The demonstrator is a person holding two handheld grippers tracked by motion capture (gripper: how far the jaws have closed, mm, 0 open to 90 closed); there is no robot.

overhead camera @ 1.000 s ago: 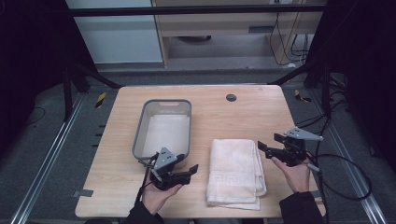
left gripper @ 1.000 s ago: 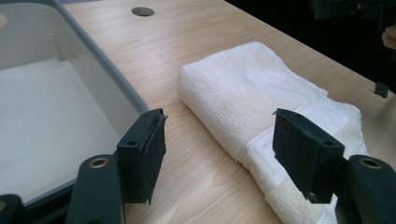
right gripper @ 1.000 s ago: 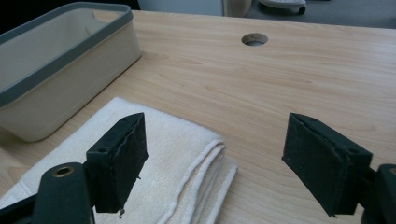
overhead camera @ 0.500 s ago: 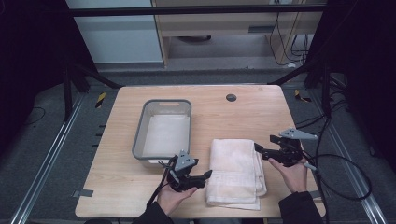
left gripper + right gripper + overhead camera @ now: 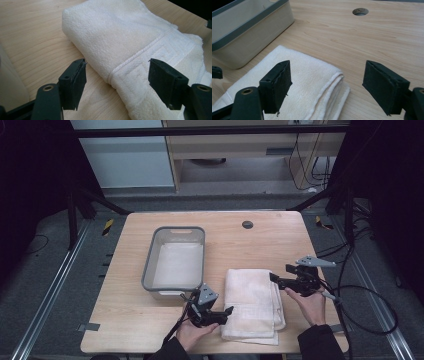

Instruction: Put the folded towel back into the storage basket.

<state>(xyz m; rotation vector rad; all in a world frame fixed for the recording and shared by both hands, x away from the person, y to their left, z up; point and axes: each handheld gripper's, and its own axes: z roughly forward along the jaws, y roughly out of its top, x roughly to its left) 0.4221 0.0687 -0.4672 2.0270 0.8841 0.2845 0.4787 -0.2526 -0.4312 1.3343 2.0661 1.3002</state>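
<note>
Fingers on your left gripper (image 5: 117,82) stand wide and have just been opening, with the near-left edge of the folded white towel (image 5: 252,302) between them but unpressed. Your right gripper (image 5: 327,86) also stands wide, nothing pinched, at the towel's far-right corner. You have the towel lying flat on the table (image 5: 270,237), near side, just right of the grey bin (image 5: 172,257).
</note>
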